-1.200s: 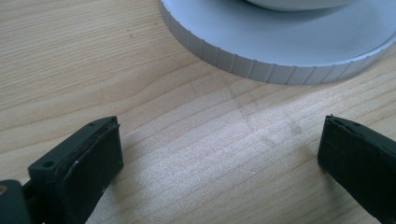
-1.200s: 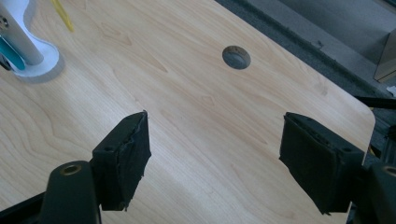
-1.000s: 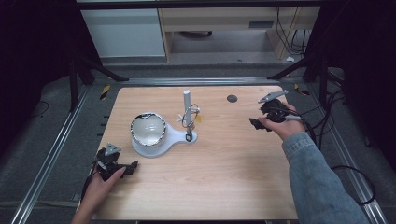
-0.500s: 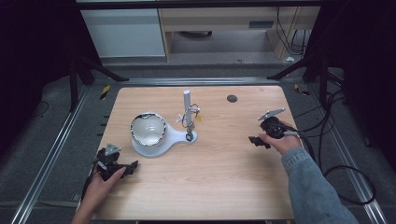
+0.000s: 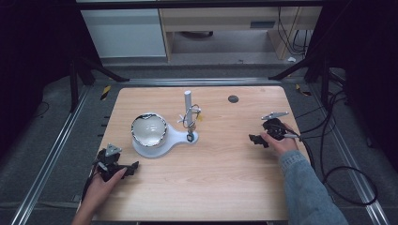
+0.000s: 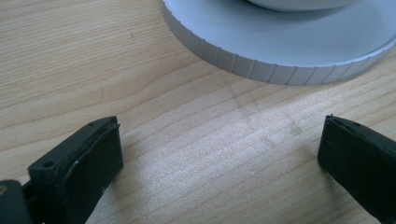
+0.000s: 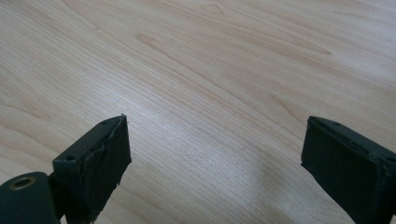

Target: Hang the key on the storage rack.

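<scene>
Tongs, both pairs, low over the wooden table [image 5: 220, 178]. Landmark: white stand [image 5: 164, 140] with a round base, a silver-rimmed bowl [image 5: 149, 130] on it and an upright post [image 5: 188, 104] at its far side. Left tongs [image 5: 133, 166] sit just near-left of the stand, jaws spread wide, nothing between them; the left gripper view shows the stand's ribbed rim right ahead. Right tongs [image 5: 254, 139] lie well to the stand's right, jaws just been opening, now wide, bare wood between them.
</scene>
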`<state>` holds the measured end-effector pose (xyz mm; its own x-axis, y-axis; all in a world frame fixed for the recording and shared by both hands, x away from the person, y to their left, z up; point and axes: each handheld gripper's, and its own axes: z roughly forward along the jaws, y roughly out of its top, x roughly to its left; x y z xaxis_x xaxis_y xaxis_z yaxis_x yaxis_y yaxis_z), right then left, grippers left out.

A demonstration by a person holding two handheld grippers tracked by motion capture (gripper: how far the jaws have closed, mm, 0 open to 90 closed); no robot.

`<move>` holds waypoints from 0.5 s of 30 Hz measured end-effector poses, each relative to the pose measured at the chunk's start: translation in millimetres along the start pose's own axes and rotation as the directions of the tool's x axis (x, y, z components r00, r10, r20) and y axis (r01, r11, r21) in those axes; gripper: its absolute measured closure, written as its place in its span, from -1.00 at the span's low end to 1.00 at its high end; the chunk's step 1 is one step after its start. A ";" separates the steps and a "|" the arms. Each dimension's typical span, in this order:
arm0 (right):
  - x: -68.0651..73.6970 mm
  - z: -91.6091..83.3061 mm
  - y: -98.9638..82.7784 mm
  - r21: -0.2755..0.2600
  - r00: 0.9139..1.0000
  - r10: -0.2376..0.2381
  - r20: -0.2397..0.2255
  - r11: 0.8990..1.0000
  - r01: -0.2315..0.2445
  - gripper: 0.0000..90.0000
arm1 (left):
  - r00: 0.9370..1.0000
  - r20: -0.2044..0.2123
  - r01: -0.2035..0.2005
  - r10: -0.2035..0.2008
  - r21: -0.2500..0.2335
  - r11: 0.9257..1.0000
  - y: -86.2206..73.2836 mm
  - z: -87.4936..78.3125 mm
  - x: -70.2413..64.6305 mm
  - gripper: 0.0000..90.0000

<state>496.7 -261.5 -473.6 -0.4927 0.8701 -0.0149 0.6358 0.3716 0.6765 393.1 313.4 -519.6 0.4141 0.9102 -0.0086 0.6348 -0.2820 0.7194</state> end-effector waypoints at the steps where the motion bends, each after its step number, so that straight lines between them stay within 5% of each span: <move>1: -1.1 2.6 -2.0 -0.006 1.000 0.012 0.001 1.000 -0.012 -0.80 | 1.000 0.000 0.000 0.000 0.000 1.000 0.0 0.0 0.0 -1.00; 15: 5.4 20.9 -19.6 -0.037 0.999 0.024 0.035 0.999 -0.023 -0.83 | 1.000 0.000 0.000 0.000 0.000 1.000 0.0 0.0 0.0 -1.00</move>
<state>494.0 -257.4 -502.3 -0.4562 0.8895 -0.0245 0.6242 0.3395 0.7037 393.1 313.4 -519.6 0.4140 0.9103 -0.0087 0.6347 -0.2818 0.7195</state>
